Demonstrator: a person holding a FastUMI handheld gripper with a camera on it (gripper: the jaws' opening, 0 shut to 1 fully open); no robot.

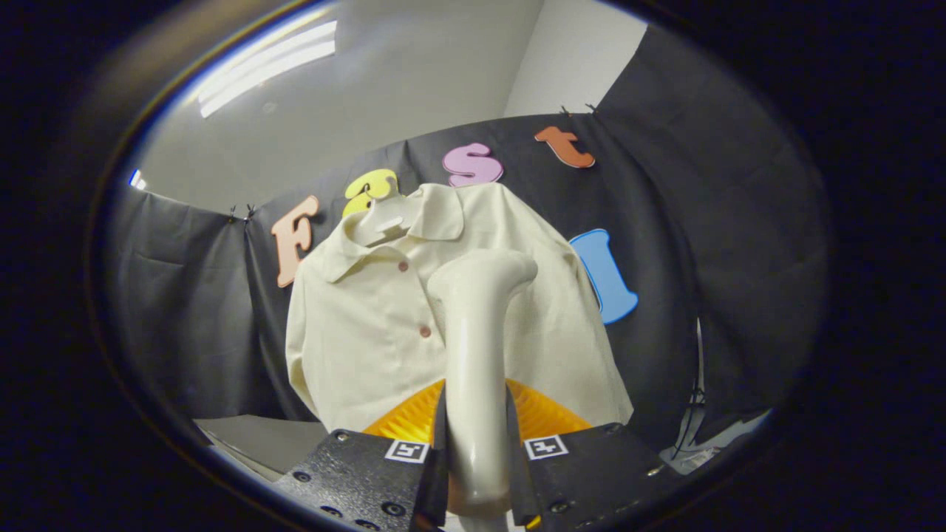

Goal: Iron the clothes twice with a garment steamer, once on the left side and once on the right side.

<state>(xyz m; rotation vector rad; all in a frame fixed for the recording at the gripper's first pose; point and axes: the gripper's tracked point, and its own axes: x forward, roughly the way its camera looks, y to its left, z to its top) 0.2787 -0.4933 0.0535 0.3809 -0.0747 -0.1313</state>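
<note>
Gripper view, I'm clamping my gripper [477, 443] on the steamer [477, 347], its handle hiding the shirt [369, 325] placket, hem cut off.

Cream steamer [477, 347] upright before the hanging cream buttoned shirt [362, 325].

support: pale table [259, 436] beneath hanging shirt [369, 332] | on it: cannot tell

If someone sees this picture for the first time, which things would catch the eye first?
First the cream garment steamer, upright between the gripper fingers, which are shut on its handle. Just beyond it hangs a cream shirt on a hanger, and the steamer's head is at its front. An orange ribbed part shows low behind the fingers.
</note>
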